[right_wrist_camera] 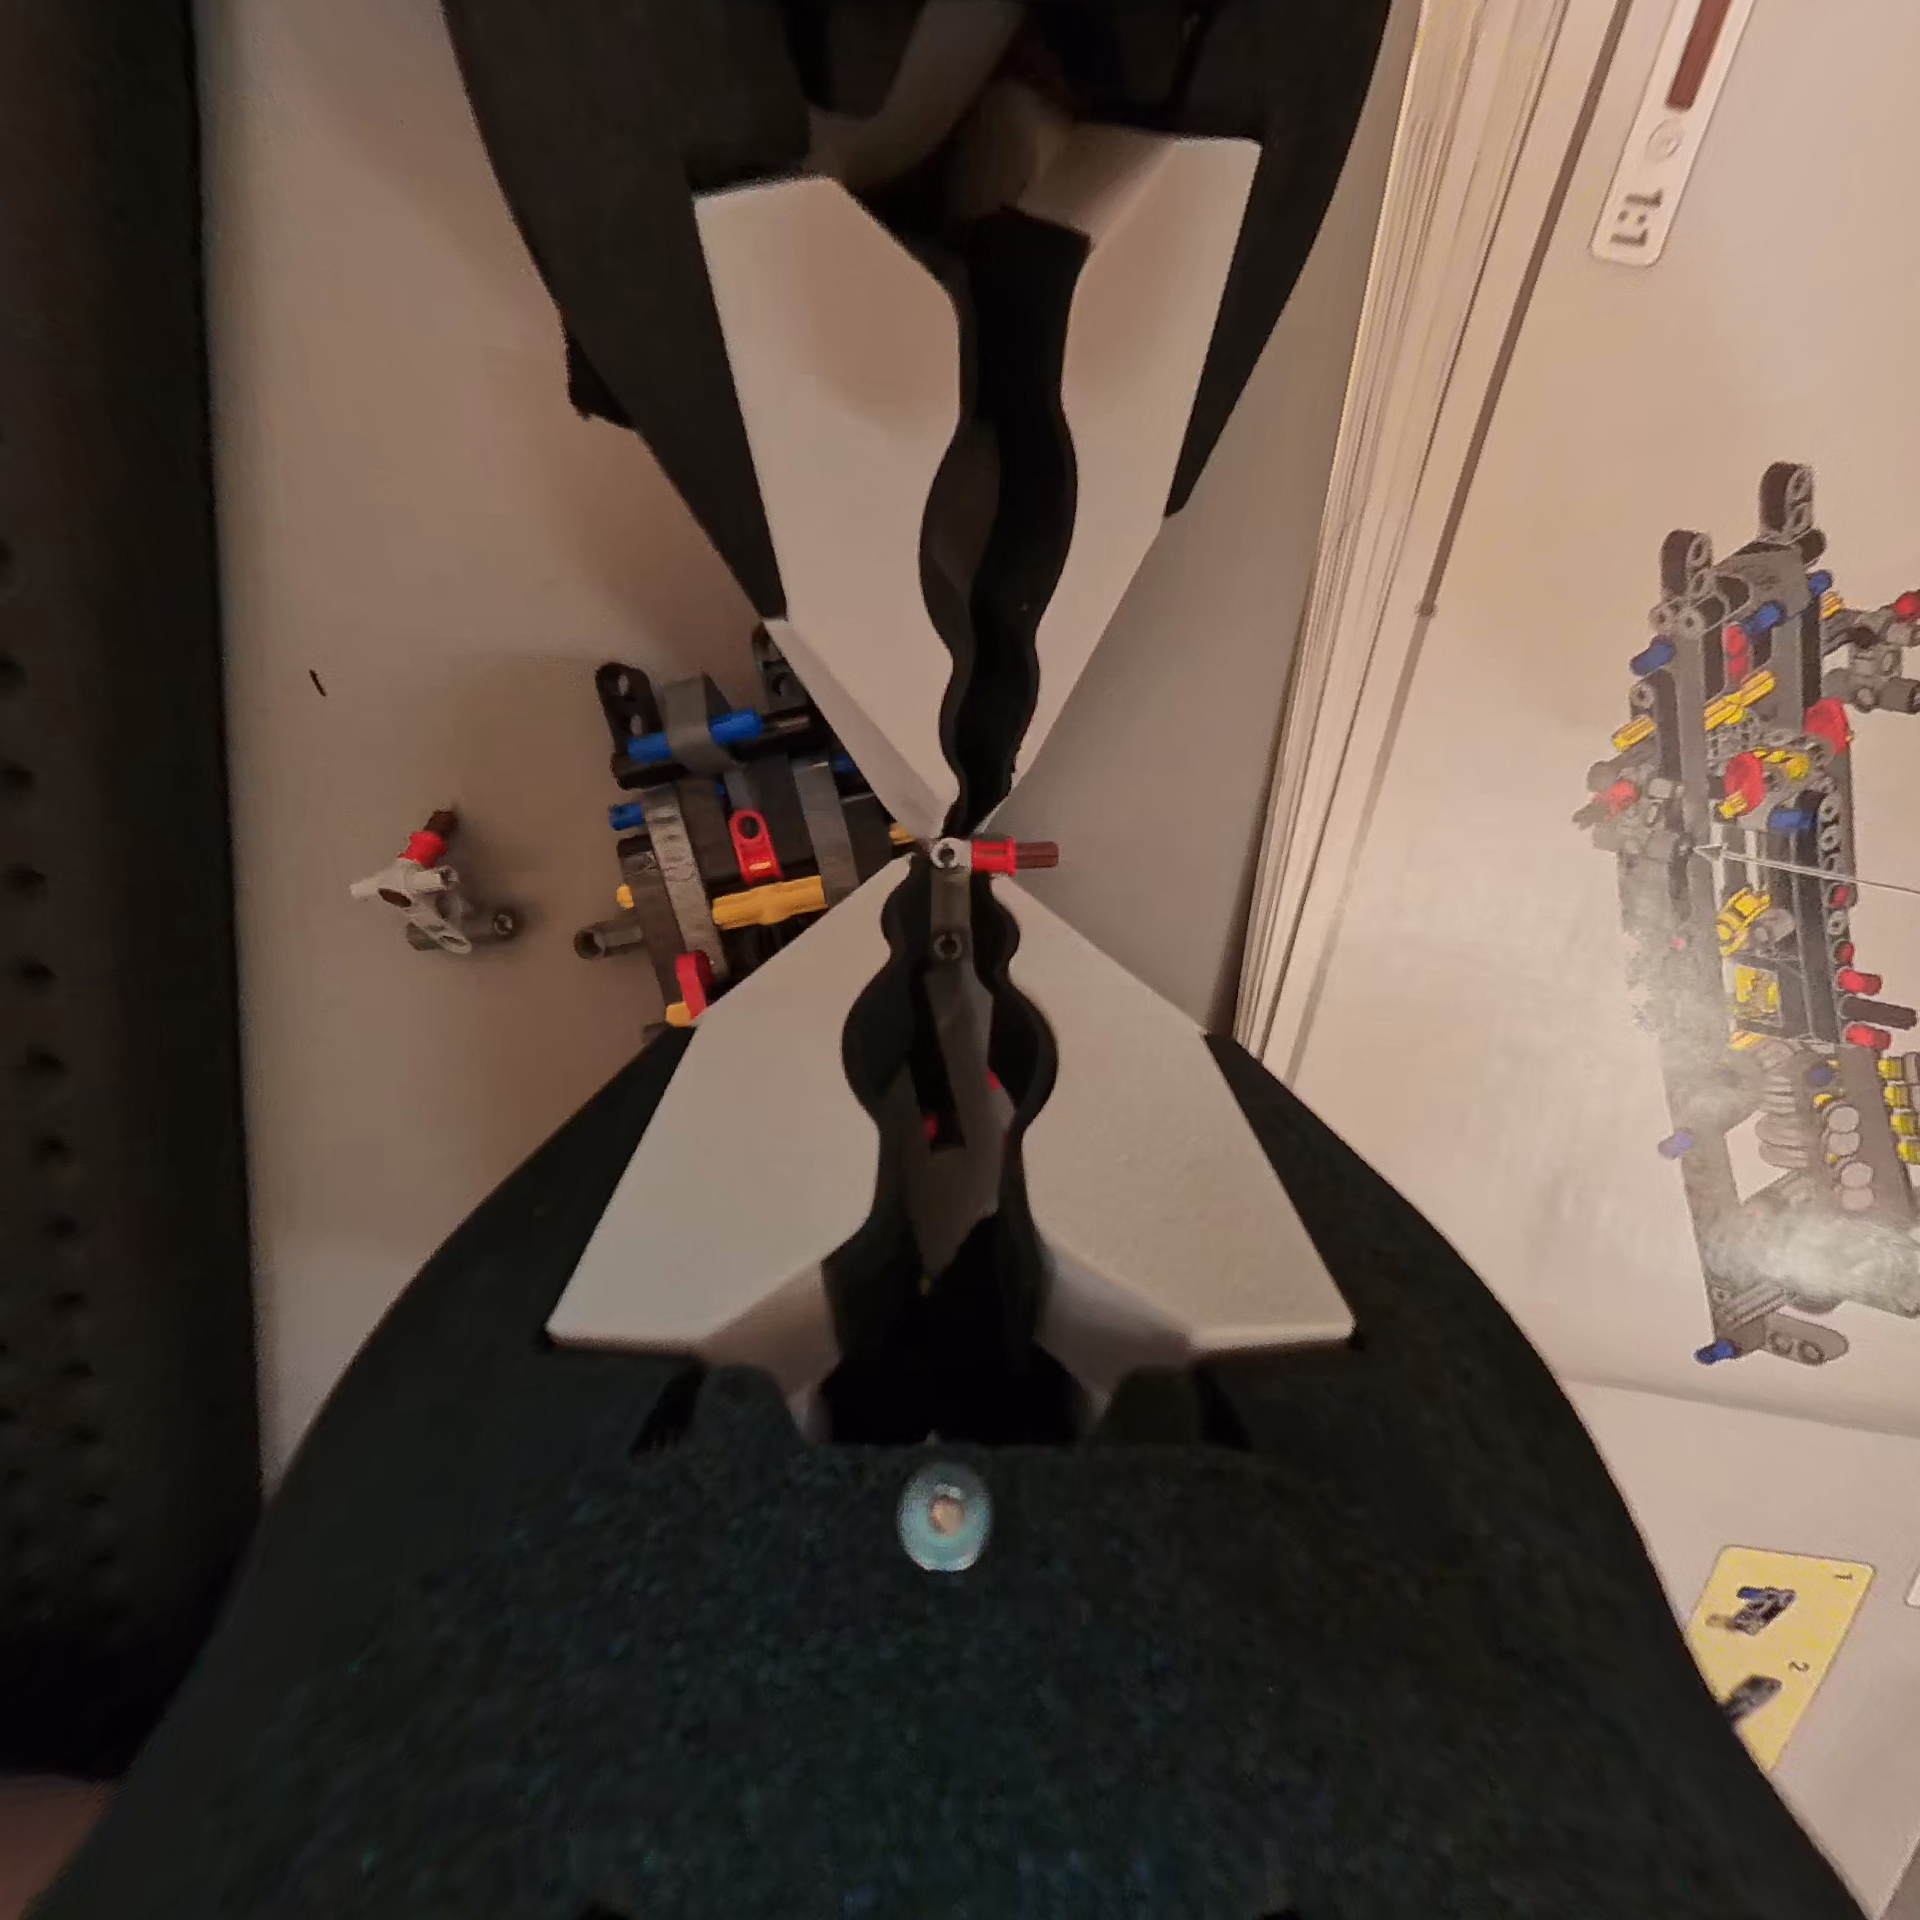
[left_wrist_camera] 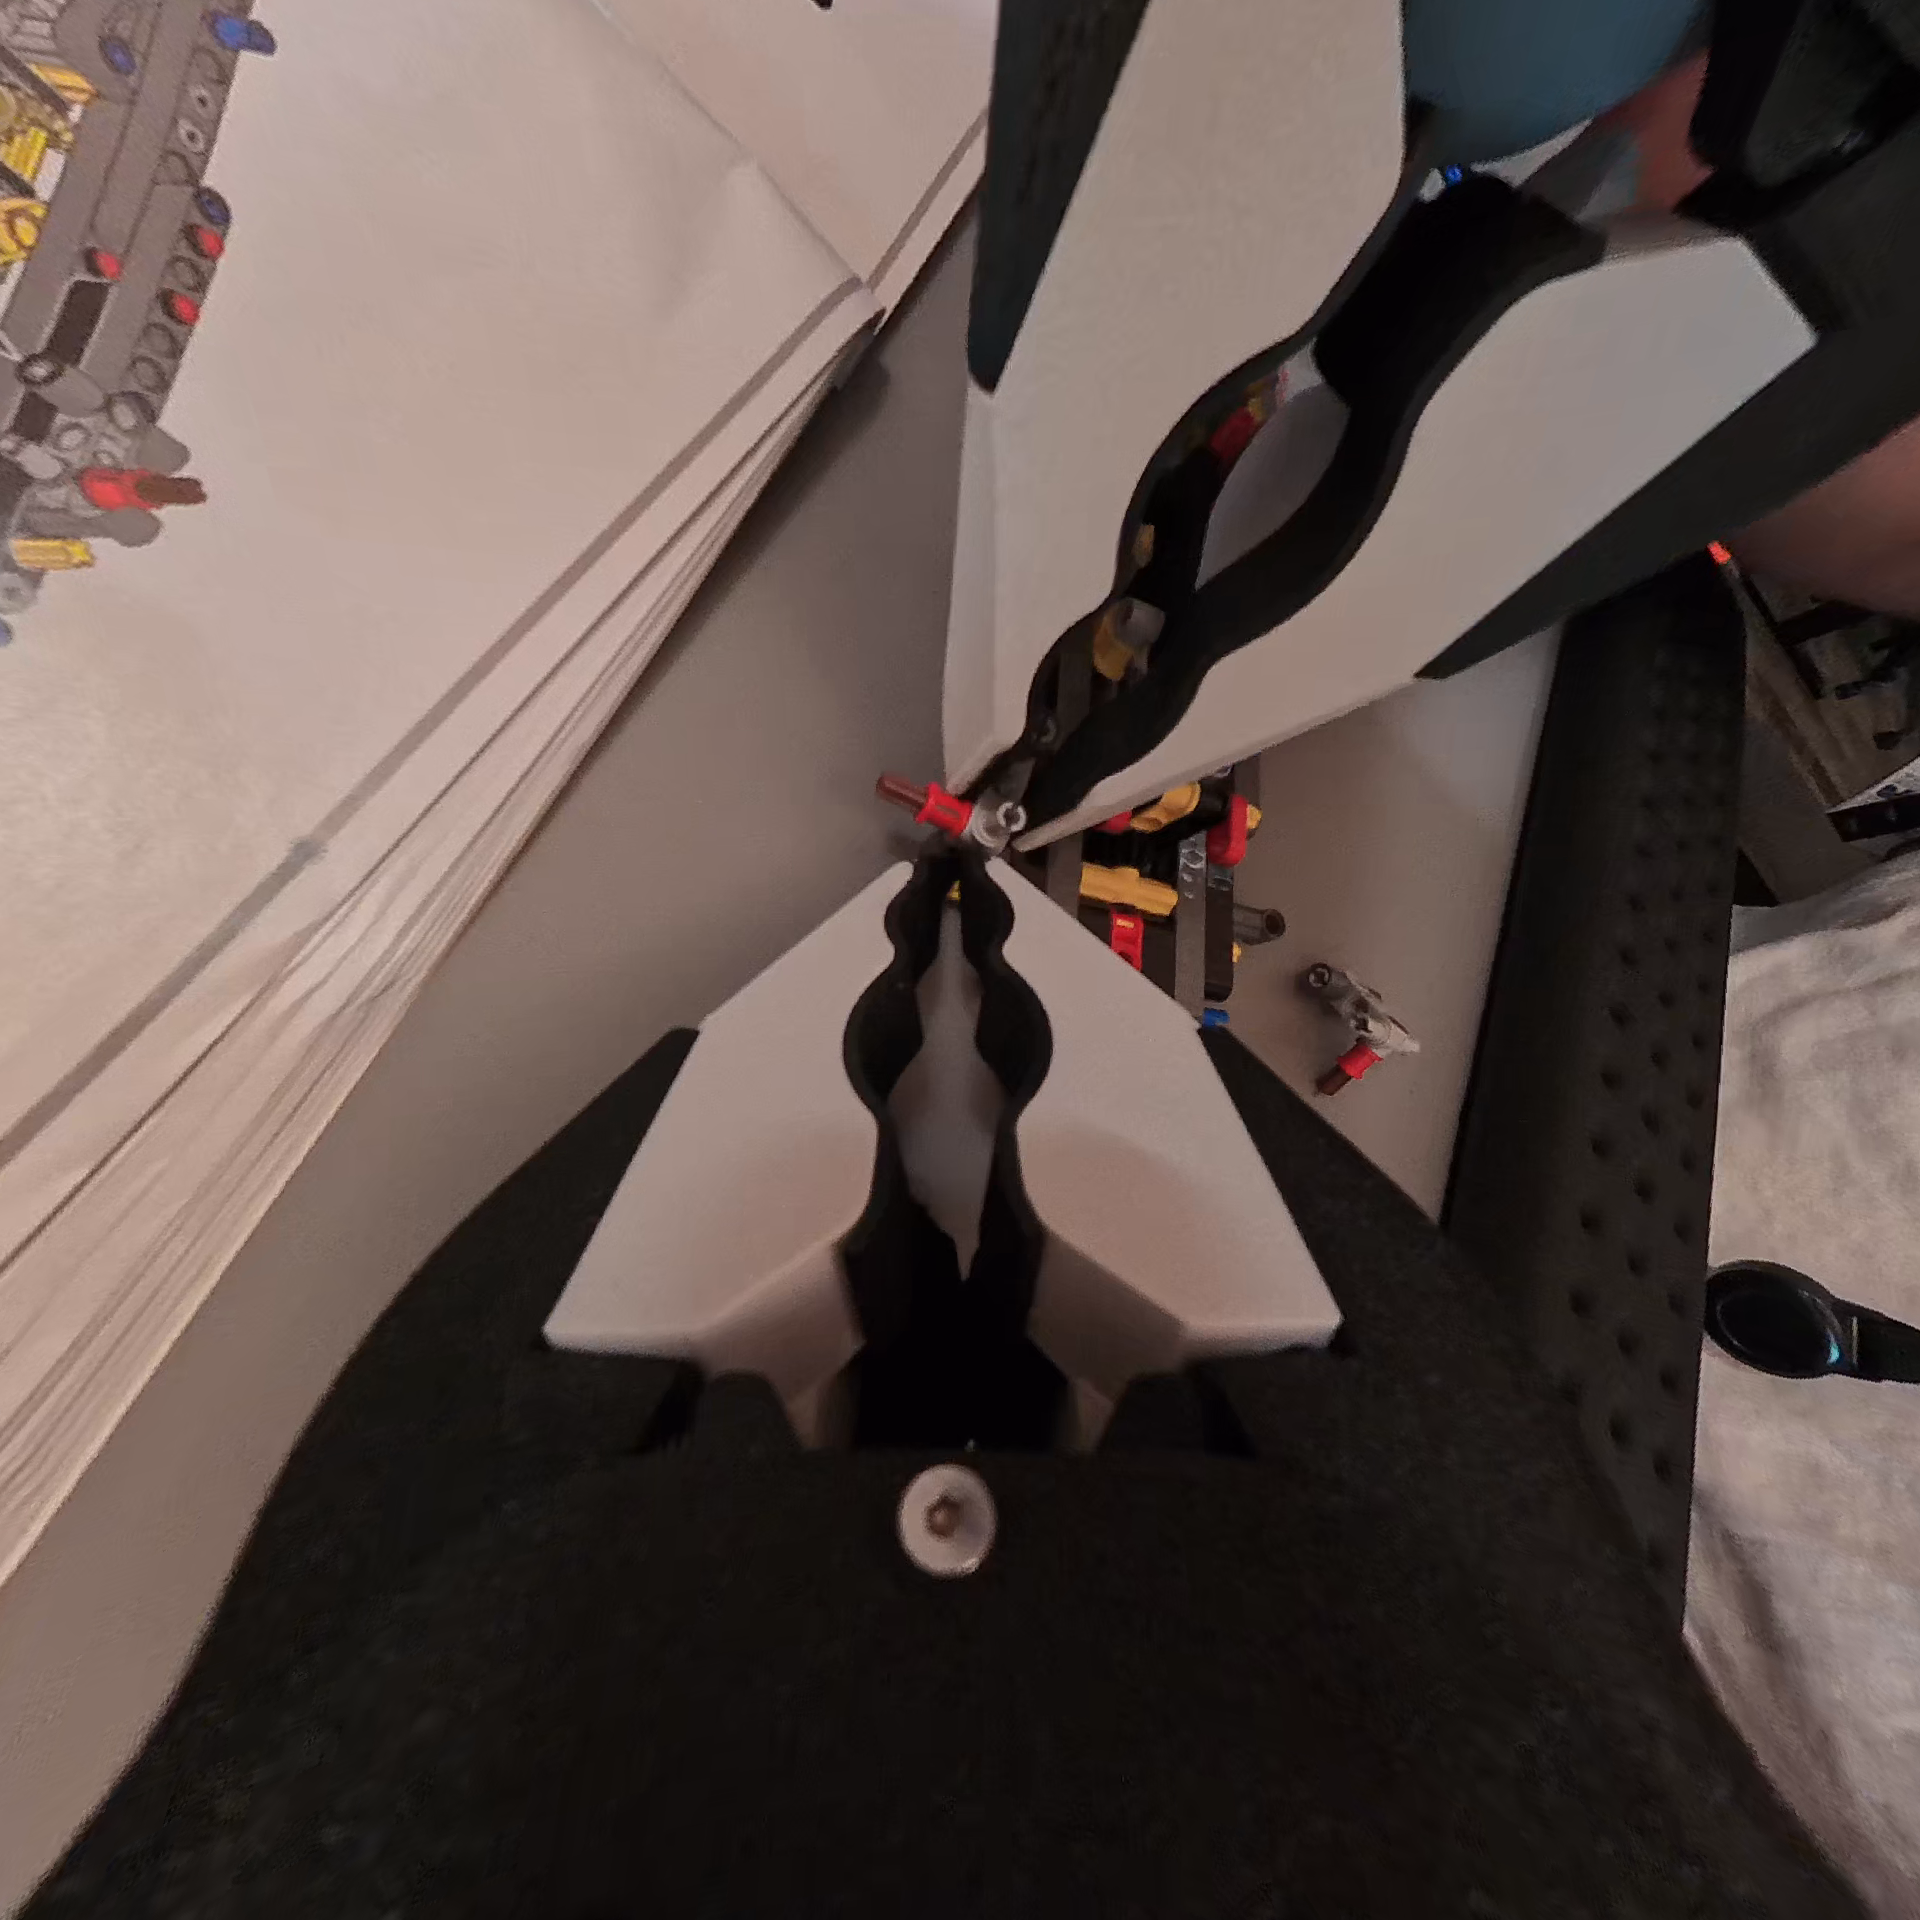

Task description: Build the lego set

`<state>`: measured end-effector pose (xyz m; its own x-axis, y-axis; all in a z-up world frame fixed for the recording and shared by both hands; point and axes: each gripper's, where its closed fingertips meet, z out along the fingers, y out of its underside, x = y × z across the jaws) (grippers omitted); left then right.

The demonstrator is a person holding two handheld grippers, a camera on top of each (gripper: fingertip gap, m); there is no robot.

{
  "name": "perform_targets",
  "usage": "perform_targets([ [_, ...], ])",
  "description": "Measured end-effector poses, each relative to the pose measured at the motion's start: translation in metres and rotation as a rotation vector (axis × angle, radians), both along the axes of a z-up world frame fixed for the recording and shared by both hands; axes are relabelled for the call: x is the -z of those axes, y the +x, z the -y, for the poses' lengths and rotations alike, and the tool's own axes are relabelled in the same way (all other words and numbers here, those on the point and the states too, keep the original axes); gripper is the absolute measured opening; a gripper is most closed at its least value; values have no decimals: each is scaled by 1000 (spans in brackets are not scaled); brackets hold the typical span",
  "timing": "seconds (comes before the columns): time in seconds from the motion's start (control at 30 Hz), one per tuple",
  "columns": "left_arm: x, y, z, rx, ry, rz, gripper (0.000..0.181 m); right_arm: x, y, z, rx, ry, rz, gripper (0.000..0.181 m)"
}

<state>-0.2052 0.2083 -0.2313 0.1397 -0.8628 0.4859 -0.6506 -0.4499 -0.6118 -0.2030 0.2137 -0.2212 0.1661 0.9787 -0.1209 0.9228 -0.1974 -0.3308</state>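
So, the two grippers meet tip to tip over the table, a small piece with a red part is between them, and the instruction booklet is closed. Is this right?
Not quite: the instruction booklet is open, not closed; the right wrist view shows a page with a drawing of the model. The rest holds: the left gripper and right gripper meet tip to tip, with the small piece between them.

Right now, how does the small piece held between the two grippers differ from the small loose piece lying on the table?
The held piece is off the table, pinched at the tips of both grippers; the loose piece lies alone on the white table, left of the chassis. The held piece's grey arm is mostly hidden; the loose piece shows whole. Both have a red bush on a brown axle.
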Motion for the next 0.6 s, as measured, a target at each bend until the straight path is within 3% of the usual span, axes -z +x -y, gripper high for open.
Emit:
perform_targets([
  [0.23,-10,-10,-16,-72,2,37,2,1,1,1,-71,-33,34,6],
  [0.6,-2,-7,-10,-37,34,-3,1,5,5,2,-186,45,50,5],
])
